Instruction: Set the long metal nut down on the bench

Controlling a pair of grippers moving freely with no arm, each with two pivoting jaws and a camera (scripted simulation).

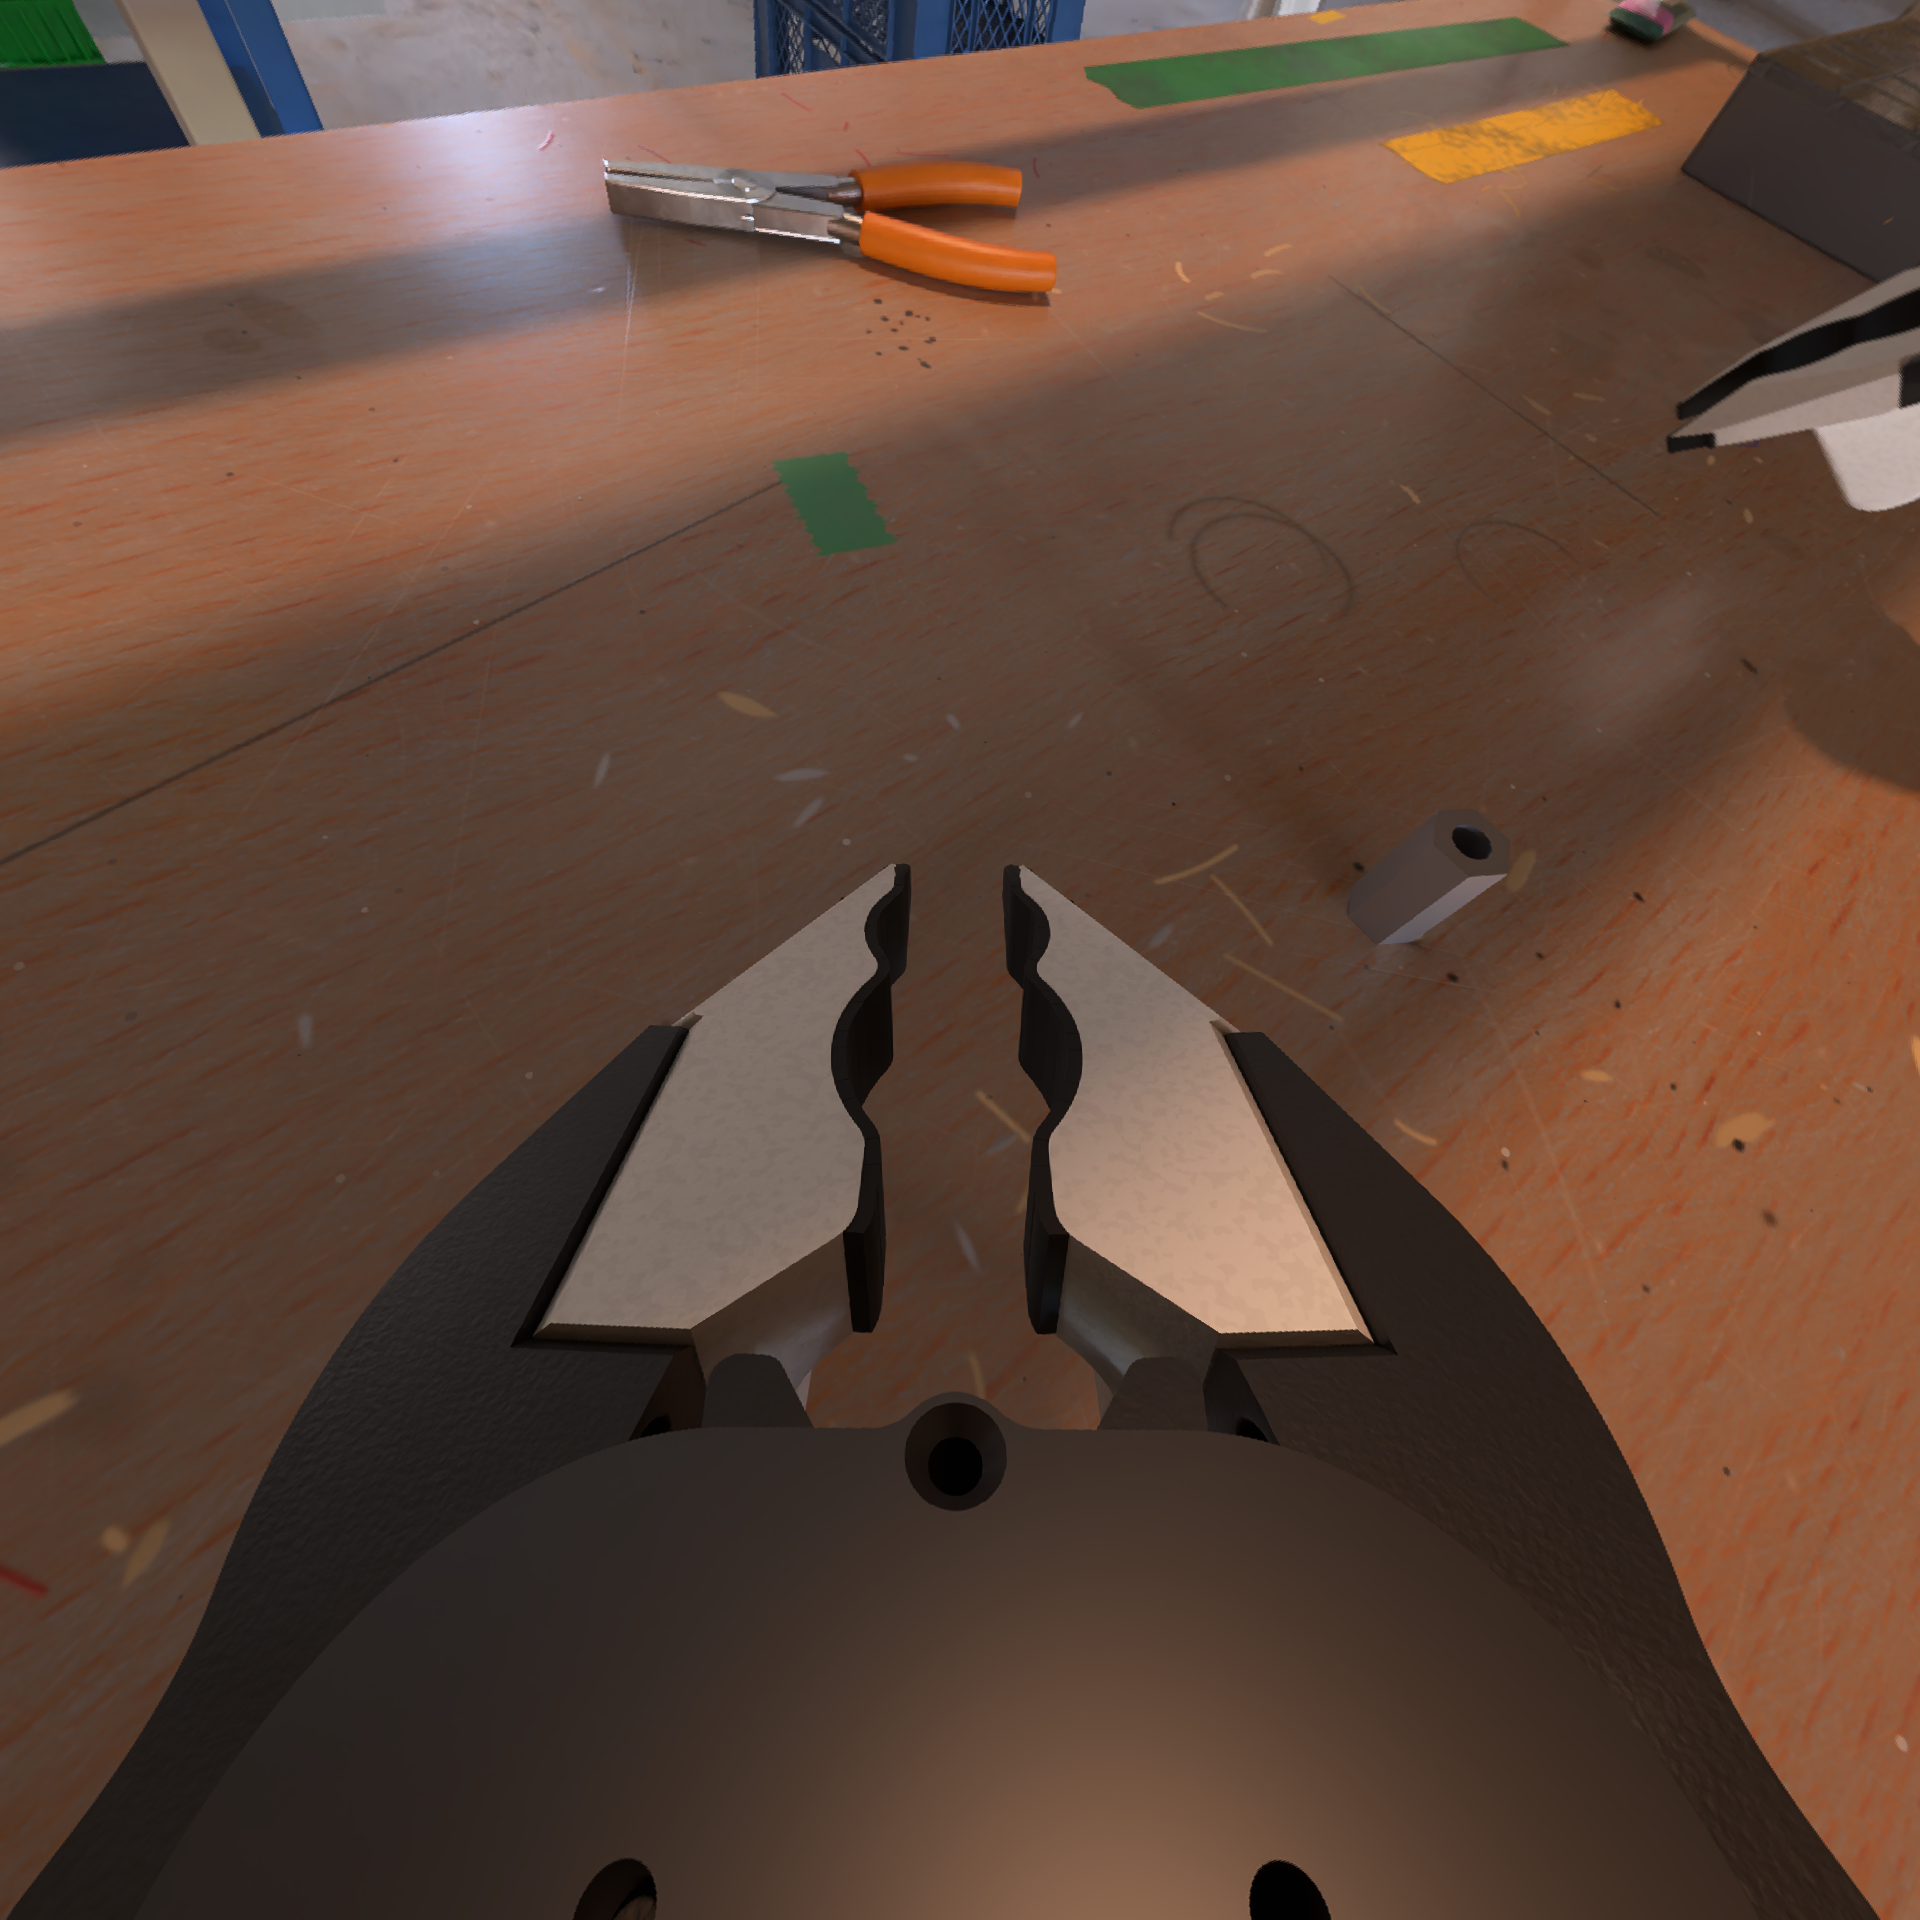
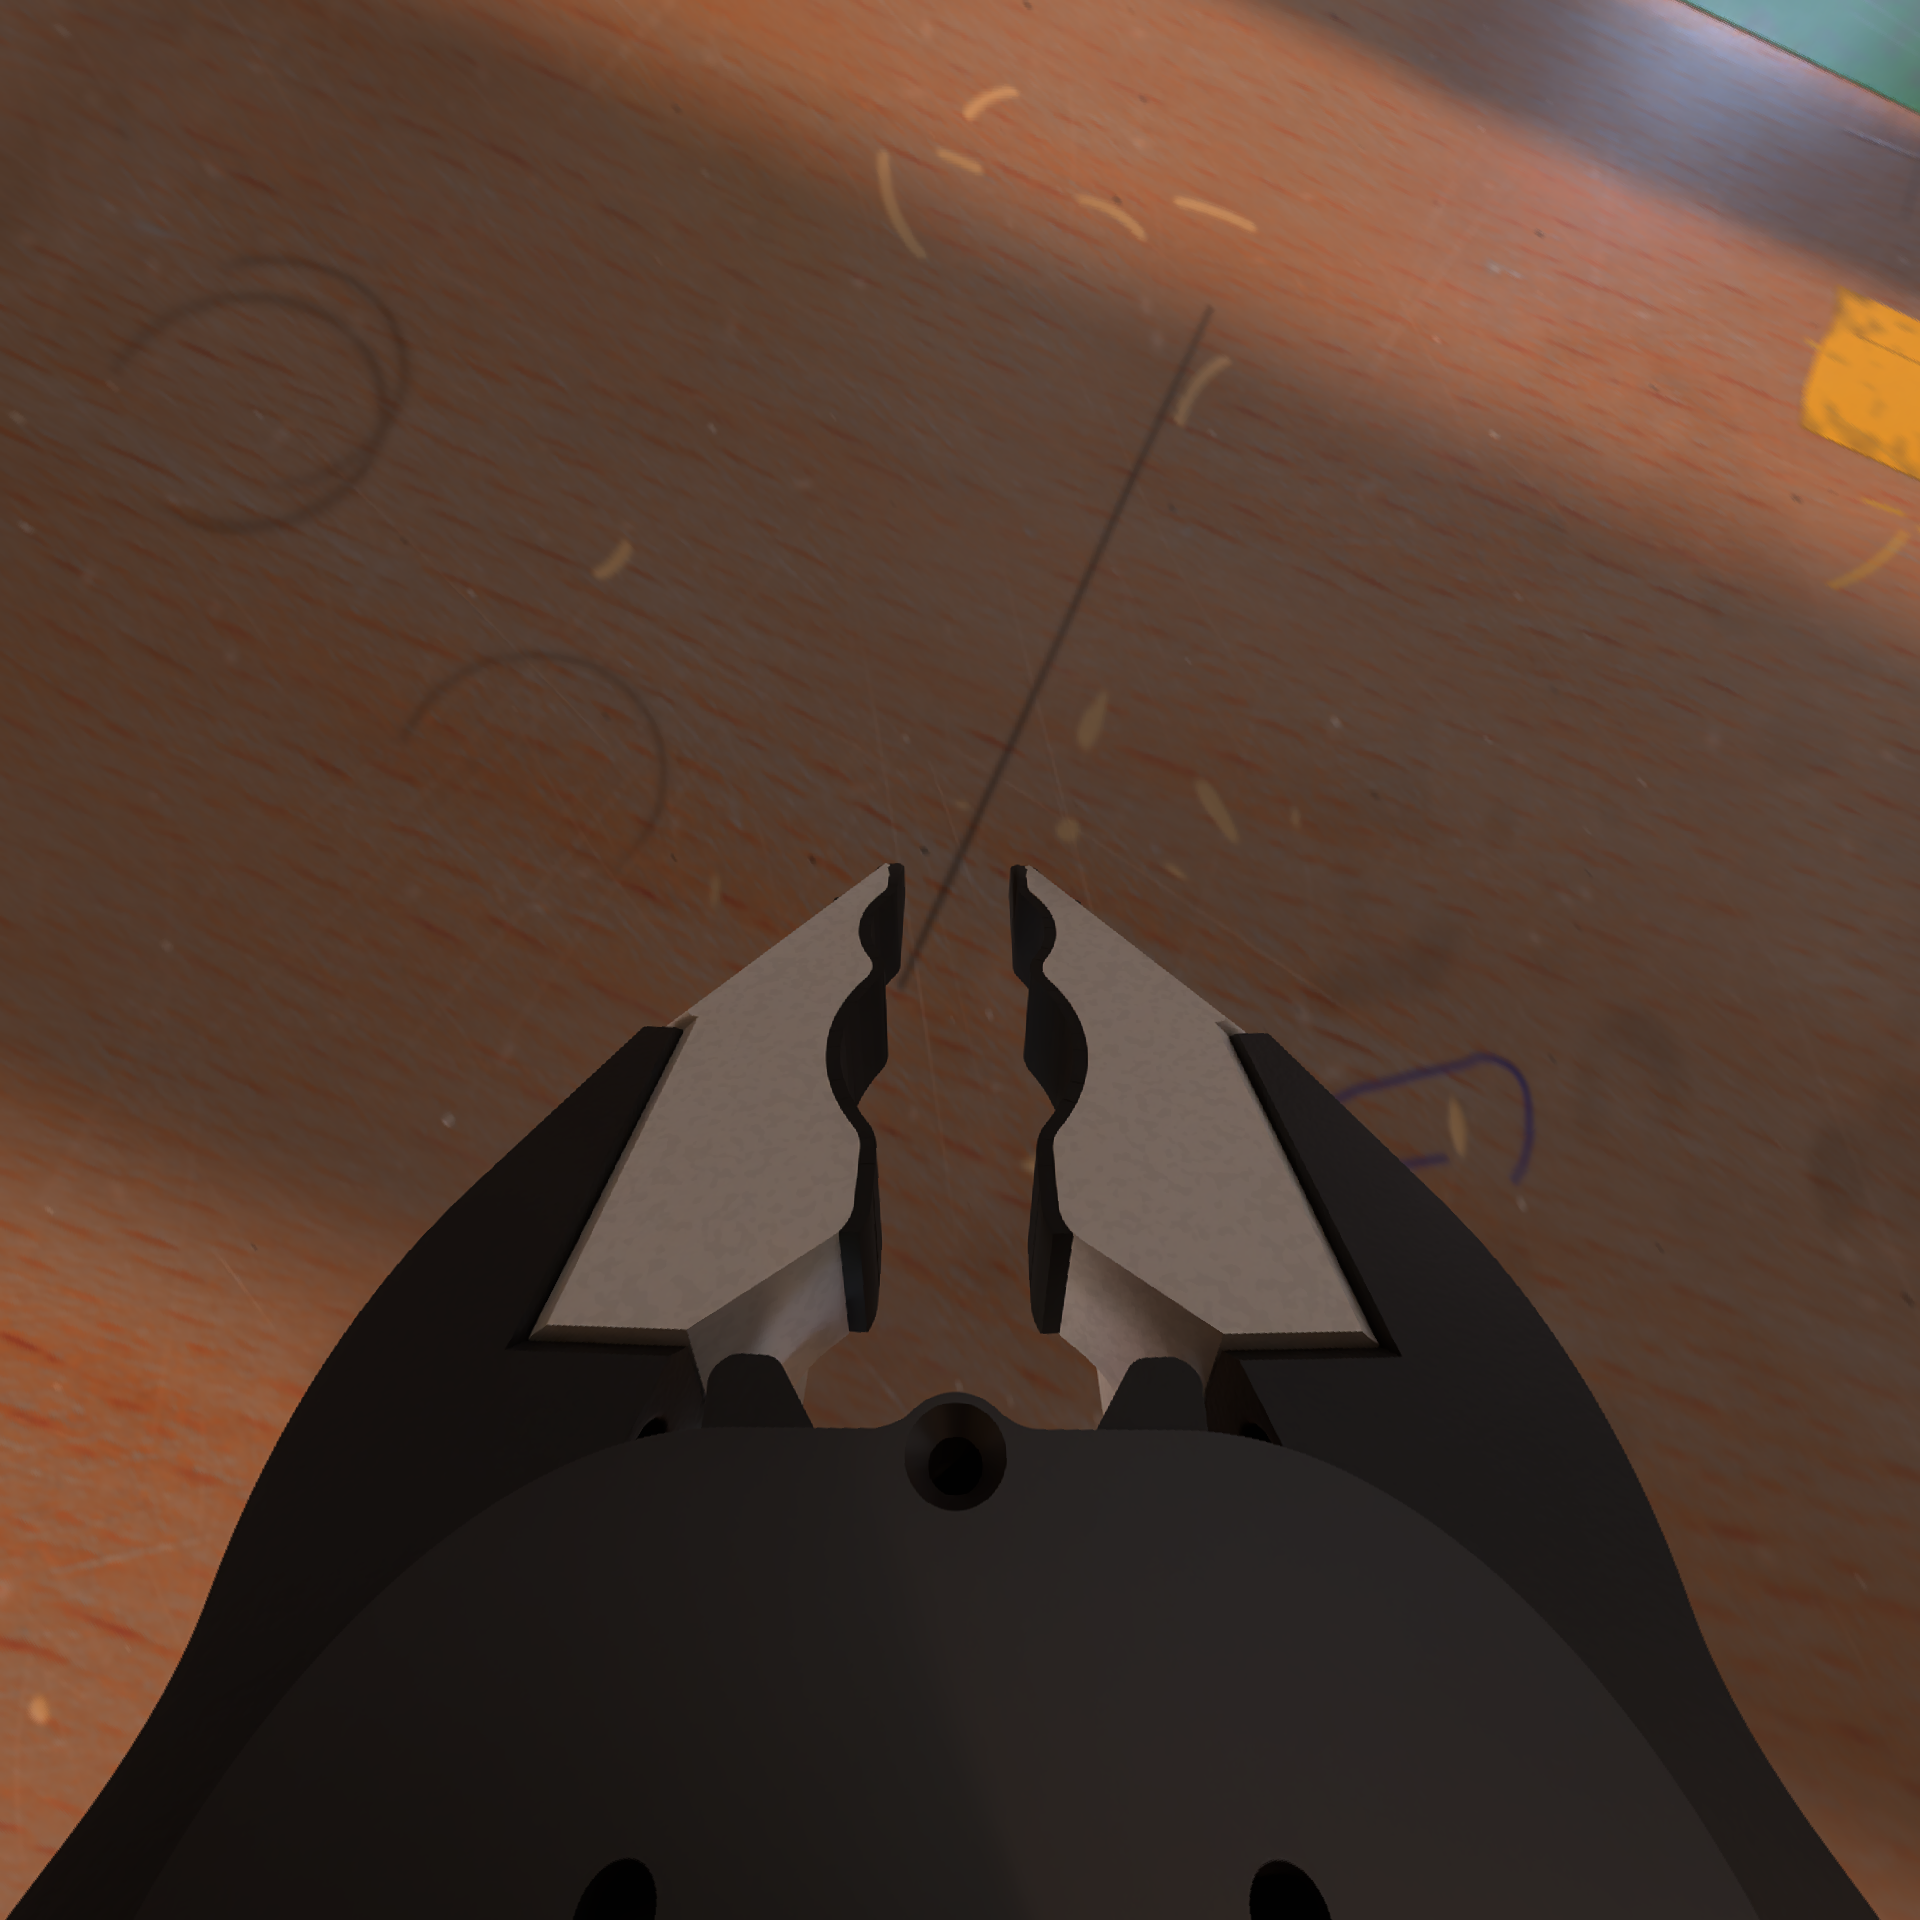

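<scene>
The long metal nut [image 1: 1429, 875], a grey hexagonal piece with a bore hole in its end, lies on its side on the wooden bench [image 1: 416, 727], to the right of my left gripper [image 1: 956, 878]. The left gripper is open and empty, hovering above the bench. The right gripper shows at the right edge of the left wrist view [image 1: 1688, 426], above the bench and beyond the nut. In the right wrist view the right gripper [image 2: 956, 878] is open and empty over bare wood [image 2: 520, 1039]. The nut is not in the right wrist view.
Orange-handled pliers [image 1: 831, 213] lie at the far side of the bench. Green tape patches [image 1: 836, 504] [image 1: 1320, 62] and a yellow one [image 1: 1522, 133] [image 2: 1865, 390] mark the surface. A dark block [image 1: 1829, 166] stands at the far right. Wood chips are scattered about.
</scene>
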